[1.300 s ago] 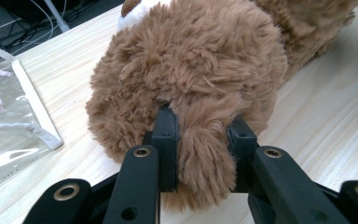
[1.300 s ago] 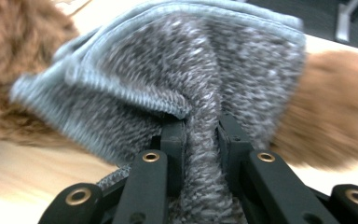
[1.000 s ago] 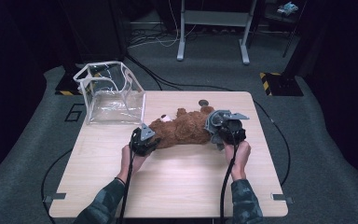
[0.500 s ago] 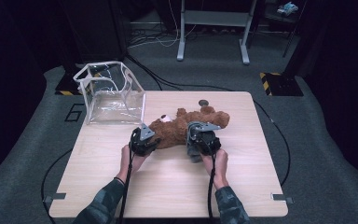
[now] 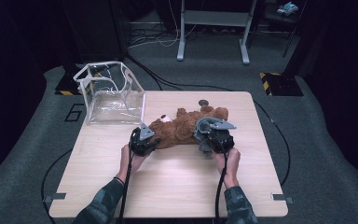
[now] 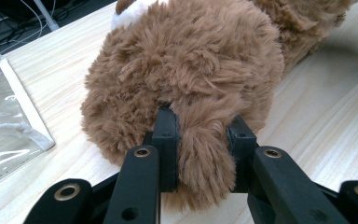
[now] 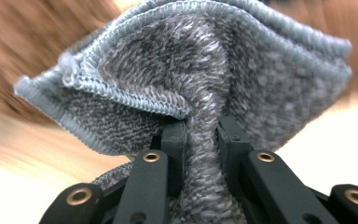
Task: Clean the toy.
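A brown plush teddy bear [image 5: 182, 127] lies on its side in the middle of the wooden table [image 5: 168, 186]. My left gripper [image 5: 142, 140] is shut on a tuft of the bear's head [image 6: 200, 154], its jaws pinching the fur from both sides. My right gripper [image 5: 212, 135] is shut on a bunched grey cloth [image 7: 205, 112], held against the bear's body [image 5: 200, 123]. In the right gripper view the cloth's stitched edges fan out above the jaws, with blurred brown fur behind.
A clear plastic box [image 5: 109, 93] with white edging stands at the table's back left corner, its side showing in the left gripper view [image 6: 9, 121]. A small dark round object [image 5: 203, 102] lies behind the bear. Cables trail off the near edge.
My right gripper with the grey cloth swung left along the bear's body and then back to the right. The left gripper and the bear's head stayed put.
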`<state>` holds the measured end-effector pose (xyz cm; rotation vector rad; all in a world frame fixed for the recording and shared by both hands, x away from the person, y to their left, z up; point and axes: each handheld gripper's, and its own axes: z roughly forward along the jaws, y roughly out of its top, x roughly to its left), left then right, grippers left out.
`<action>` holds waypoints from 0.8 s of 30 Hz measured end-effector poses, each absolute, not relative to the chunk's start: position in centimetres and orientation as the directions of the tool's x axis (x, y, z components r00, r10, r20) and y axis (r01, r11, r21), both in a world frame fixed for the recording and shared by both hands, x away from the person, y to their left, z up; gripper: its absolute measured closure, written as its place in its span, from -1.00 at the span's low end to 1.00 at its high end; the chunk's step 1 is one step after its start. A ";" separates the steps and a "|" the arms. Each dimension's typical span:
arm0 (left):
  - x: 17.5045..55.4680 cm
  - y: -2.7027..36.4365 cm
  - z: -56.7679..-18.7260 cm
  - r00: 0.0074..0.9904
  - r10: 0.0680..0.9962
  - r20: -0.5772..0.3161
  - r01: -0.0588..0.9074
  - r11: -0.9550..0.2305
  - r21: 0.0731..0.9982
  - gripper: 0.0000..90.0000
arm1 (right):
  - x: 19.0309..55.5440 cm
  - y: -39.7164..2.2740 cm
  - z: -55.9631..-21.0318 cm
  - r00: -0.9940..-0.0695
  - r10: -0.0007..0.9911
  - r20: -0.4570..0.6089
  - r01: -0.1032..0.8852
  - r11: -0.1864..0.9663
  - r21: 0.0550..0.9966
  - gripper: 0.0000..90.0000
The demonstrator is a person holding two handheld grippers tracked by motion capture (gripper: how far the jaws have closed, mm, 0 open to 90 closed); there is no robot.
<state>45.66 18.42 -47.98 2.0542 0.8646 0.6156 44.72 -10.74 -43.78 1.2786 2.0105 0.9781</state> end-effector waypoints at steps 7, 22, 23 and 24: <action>45.6 18.3 -48.0 0.644 0.756 0.118 0.362 -0.437 0.823 0.59 | 46.3 -6.2 -42.9 -0.498 0.867 0.009 0.508 0.283 0.814 0.70; 45.6 18.4 -47.9 0.644 0.756 0.116 0.363 -0.436 0.823 0.59 | 45.0 -6.2 -41.2 -0.566 0.824 0.034 0.456 0.278 0.845 0.70; 45.6 18.4 -48.0 0.644 0.756 0.116 0.363 -0.436 0.824 0.59 | 45.2 -6.6 -41.6 -0.545 0.838 0.022 0.469 0.283 0.836 0.70; 45.6 18.4 -48.0 0.644 0.756 0.116 0.363 -0.436 0.824 0.59 | 45.2 -6.6 -41.6 -0.545 0.838 0.022 0.469 0.283 0.836 0.70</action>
